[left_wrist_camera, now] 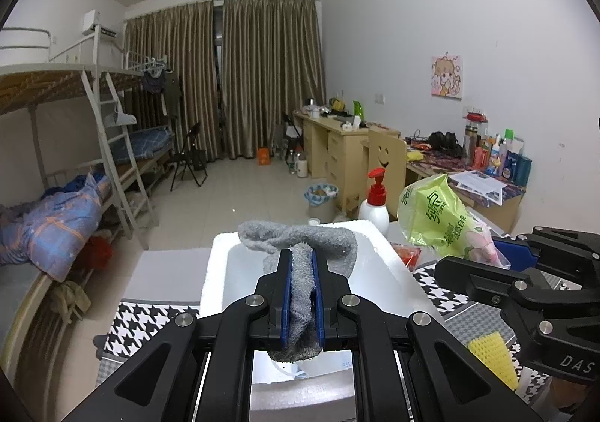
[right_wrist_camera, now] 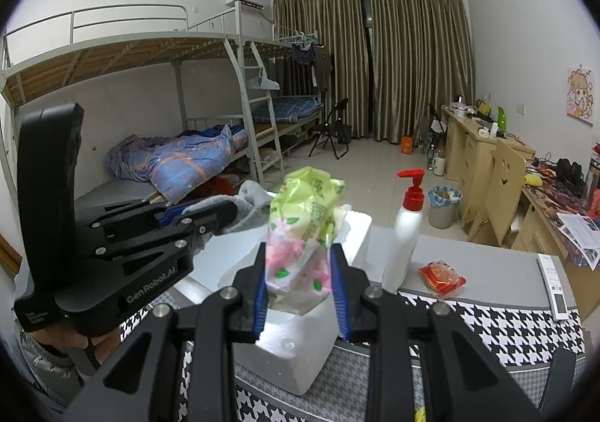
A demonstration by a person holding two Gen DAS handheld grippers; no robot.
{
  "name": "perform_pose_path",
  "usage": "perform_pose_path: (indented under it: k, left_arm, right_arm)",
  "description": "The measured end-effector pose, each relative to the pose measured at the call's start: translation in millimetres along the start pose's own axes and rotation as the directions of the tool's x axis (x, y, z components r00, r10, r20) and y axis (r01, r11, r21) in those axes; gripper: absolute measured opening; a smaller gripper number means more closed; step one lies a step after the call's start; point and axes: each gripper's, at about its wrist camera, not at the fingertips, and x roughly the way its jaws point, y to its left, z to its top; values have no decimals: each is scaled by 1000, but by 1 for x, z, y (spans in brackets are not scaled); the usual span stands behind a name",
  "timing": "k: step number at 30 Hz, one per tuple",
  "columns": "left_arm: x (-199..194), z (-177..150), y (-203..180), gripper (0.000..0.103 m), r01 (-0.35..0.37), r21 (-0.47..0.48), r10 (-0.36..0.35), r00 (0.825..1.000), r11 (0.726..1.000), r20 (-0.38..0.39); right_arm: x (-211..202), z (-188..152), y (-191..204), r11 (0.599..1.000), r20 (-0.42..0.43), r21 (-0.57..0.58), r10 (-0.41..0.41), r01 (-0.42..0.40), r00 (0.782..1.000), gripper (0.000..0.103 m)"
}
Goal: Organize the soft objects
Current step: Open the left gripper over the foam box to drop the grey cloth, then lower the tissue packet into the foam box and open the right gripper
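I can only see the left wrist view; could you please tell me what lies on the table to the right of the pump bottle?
Observer: A remote control lies near the table's right edge.
Operator: Thank you. Is anything between it and the bottle?
Observer: Yes, a small red packet lies beside the pump bottle.
Operator: And how is the right tool holding the tissue pack?
Observer: The right tool grips the tissue pack by its lower end, above the foam box.

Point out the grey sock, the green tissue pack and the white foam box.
grey sock [left_wrist_camera: 300, 246], left wrist view, on its folded upper part.
green tissue pack [right_wrist_camera: 307, 219], right wrist view, on its middle.
white foam box [left_wrist_camera: 390, 264], left wrist view, on its right rim.
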Motion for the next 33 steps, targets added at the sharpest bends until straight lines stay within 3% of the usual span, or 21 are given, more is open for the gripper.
perform_pose_path:
  k: [6, 7, 10, 11, 17, 21, 24, 33]
  left_arm:
    - [12, -3, 1, 15, 7, 0, -7, 999, 1000, -43]
    - [14, -3, 2, 22, 1, 0, -1, 999, 1000, -49]
    - [12, -4, 7, 64, -12, -18, 11, 999, 1000, -45]
    - [9, -4, 10, 70, -18, -26, 17, 999, 1000, -33]
    - [-3, -2, 19, 84, -45, -44, 45, 999, 998, 6]
    - [-12, -1, 23, 87, -50, -45, 52, 998, 998, 28]
    - [-20, -2, 27, 98, -67, -55, 70, 996, 996, 57]
    - [-33, -4, 42, 102, -99, -78, 105, 991, 992, 80]
  right_arm:
    - [4, 1, 1, 1000, -13, 4, -7, 7, 1000, 34]
    - [4, 1, 1, 1000, -14, 4, -8, 8, 1000, 34]
    - [5, 2, 2, 1000, -14, 2, -13, 13, 1000, 34]
    - [4, 2, 3, 1000, -14, 3, -13, 13, 1000, 34]
    - [6, 4, 7, 1000, -12, 1, -11, 11, 1000, 34]
    - [8, 5, 10, 1000, -14, -6, -5, 4, 1000, 34]
    - [10, 6, 13, 1000, -15, -15, 1, -1, 1000, 34]
    - [22, 8, 21, 1000, -38, -27, 9, -10, 999, 34]
